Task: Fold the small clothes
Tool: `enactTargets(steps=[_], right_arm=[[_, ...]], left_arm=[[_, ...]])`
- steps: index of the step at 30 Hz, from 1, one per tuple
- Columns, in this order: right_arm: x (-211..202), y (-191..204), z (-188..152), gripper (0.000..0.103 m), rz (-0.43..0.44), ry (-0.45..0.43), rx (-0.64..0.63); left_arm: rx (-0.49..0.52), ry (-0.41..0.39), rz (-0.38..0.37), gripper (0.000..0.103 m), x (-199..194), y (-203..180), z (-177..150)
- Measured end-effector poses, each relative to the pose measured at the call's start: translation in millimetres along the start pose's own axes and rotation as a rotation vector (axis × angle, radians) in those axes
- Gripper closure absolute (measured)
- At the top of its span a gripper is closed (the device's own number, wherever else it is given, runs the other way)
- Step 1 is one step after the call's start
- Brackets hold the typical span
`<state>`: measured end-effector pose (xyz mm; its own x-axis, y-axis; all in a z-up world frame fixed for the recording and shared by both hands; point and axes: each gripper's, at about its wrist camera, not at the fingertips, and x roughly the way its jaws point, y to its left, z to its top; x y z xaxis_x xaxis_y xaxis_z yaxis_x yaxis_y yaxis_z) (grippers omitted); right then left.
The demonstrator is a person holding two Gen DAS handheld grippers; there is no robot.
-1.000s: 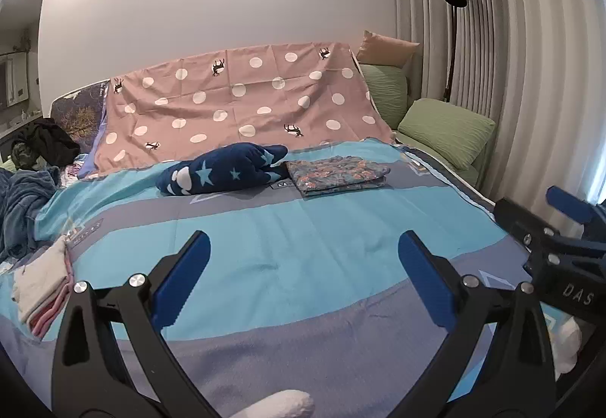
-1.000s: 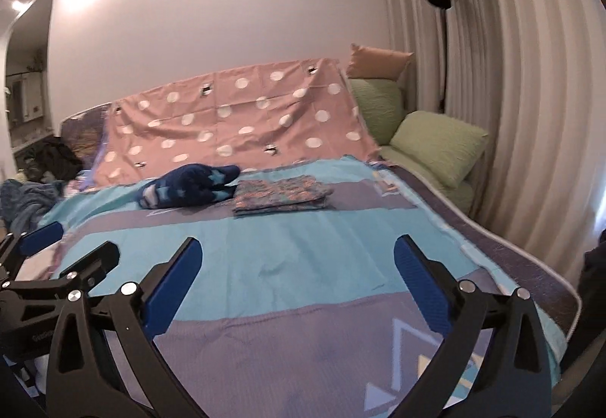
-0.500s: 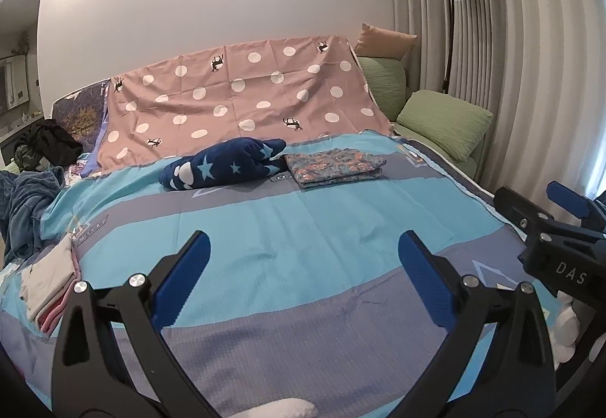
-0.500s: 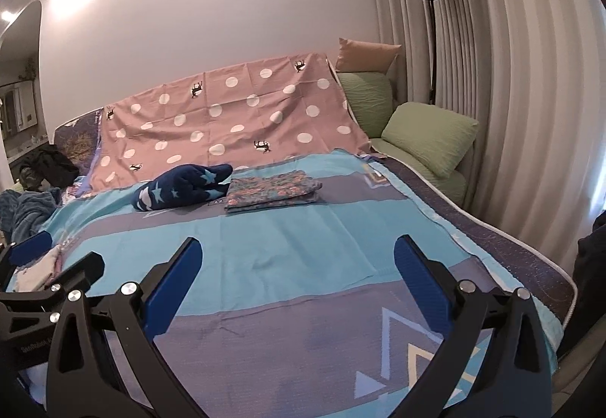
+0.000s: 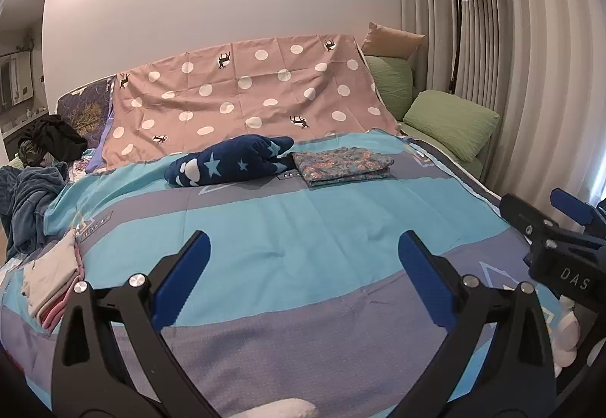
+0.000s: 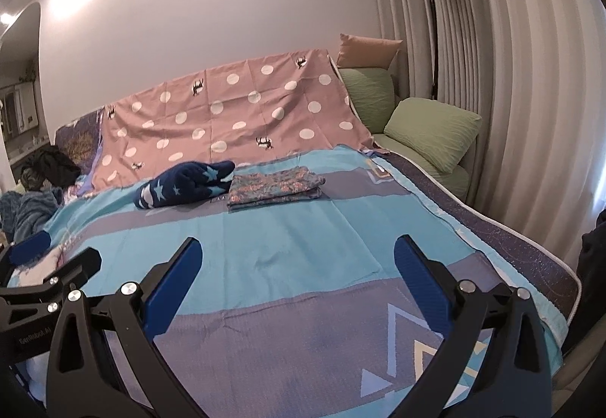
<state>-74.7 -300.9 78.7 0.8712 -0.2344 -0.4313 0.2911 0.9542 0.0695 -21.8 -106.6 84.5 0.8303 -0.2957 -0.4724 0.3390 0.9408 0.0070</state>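
Clothes (image 5: 342,166) lie folded far up the bed (image 5: 303,228), both grippers' jaws gape wide and empty, so folding looks either done or between pieces.

A broad stretch of bare bedspread (image 5: 288,228) lay open ahead of both grippers, wide enough to pass over freely. Far back, a navy star-print bundle (image 5: 231,162) touched a folded floral garment (image 5: 342,166), blocking that end. A folded stack of white and pink cloth (image 5: 53,281) sat at the left edge (beside a rumpled blue blanket (image 5: 28,205)).
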Motion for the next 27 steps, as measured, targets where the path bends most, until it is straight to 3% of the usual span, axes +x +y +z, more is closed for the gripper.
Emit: enactTargets(steps=[27], right_arm=[[8.7, 2.8, -0.7, 0.002, 0.011, 0.047, -0.007]], left_arm=[[0.0, 0.032, -0.005, 0.002, 10.5, 7.3, -2.4]])
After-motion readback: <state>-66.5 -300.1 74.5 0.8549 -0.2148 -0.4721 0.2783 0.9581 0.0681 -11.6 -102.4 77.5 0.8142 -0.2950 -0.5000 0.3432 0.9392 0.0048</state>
